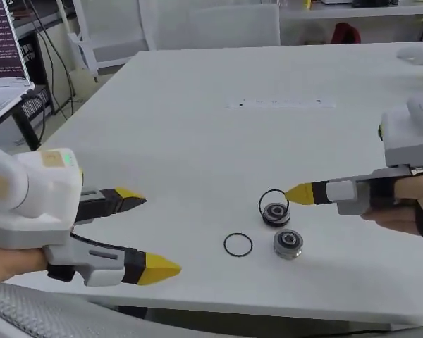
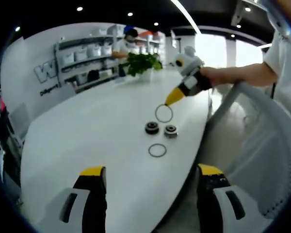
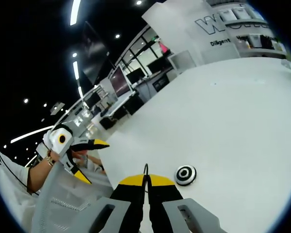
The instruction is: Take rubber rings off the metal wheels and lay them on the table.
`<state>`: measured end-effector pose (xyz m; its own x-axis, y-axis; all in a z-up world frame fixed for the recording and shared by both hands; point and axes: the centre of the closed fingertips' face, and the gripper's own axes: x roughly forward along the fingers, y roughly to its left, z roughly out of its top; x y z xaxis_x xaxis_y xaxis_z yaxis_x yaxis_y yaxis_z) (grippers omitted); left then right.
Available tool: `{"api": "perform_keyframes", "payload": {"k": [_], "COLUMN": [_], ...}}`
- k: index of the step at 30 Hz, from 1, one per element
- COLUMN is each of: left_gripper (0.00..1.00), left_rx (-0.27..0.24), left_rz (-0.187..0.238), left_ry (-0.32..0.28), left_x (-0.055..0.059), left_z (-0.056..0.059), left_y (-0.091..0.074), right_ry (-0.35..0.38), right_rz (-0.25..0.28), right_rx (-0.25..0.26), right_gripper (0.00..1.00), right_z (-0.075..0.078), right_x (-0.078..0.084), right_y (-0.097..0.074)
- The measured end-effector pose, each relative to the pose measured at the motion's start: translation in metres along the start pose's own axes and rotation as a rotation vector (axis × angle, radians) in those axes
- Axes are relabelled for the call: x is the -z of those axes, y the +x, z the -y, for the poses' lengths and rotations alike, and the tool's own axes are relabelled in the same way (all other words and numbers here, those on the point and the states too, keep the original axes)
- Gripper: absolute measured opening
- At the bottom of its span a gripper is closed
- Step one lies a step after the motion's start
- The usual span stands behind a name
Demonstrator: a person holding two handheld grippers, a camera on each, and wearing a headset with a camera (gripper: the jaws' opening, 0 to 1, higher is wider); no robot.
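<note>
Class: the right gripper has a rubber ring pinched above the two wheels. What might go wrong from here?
1. The right gripper pinches only a thin bit of the rubber ring at its very tip; it may slip and drop onto the wheel beneath rather than bare table.
2. Both wheels stand loose, with the left gripper open and apart from them; a nudge while lowering might roll the nearer wheel toward the table's edge.

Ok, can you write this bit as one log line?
right claw shut on rubber ring | left claw open | second ring on table
</note>
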<state>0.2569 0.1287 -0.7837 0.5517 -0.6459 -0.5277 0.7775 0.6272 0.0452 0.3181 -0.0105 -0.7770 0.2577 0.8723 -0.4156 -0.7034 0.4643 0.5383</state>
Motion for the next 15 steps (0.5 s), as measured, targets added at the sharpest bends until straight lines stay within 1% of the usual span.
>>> {"api": "perform_keyframes", "payload": {"k": [1,3,7,9,11,13,14,15], "left_gripper": [0.78,0.80,0.82,0.83,0.85,0.90,0.91,0.93], "left_rx": [0.003,0.004,0.018,0.027,0.036,0.049,0.056,0.062], "left_rz": [0.011,0.016,-0.019,-0.022,-0.016,0.004,0.008,0.003], "left_ry": [-0.013,-0.019,0.010,0.010,-0.002,-0.014,-0.019,-0.022], "left_x": [-0.001,-0.002,0.004,0.005,0.005,0.002,0.001,0.002], "left_z": [0.001,0.002,0.006,0.008,0.009,0.012,0.013,0.014], "left_y": [0.000,0.000,0.002,0.002,0.002,0.003,0.003,0.004], "right_ry": [-0.001,-0.002,-0.019,-0.024,-0.029,-0.038,-0.051,-0.063], "right_rz": [-0.002,-0.009,-0.027,-0.032,-0.043,-0.058,-0.079,-0.092], "right_rx": [-0.002,-0.008,-0.018,-0.022,-0.027,-0.033,-0.039,-0.039], "right_gripper": [0.00,0.00,0.00,0.00,0.00,0.00,0.00,0.00], "right_z": [-0.001,-0.002,-0.007,-0.010,-0.013,-0.017,-0.019,-0.020], "right_x": [0.001,0.002,0.005,0.006,0.008,0.011,0.015,0.017], "right_y": [0.001,0.003,0.008,0.010,0.012,0.016,0.018,0.020]}}
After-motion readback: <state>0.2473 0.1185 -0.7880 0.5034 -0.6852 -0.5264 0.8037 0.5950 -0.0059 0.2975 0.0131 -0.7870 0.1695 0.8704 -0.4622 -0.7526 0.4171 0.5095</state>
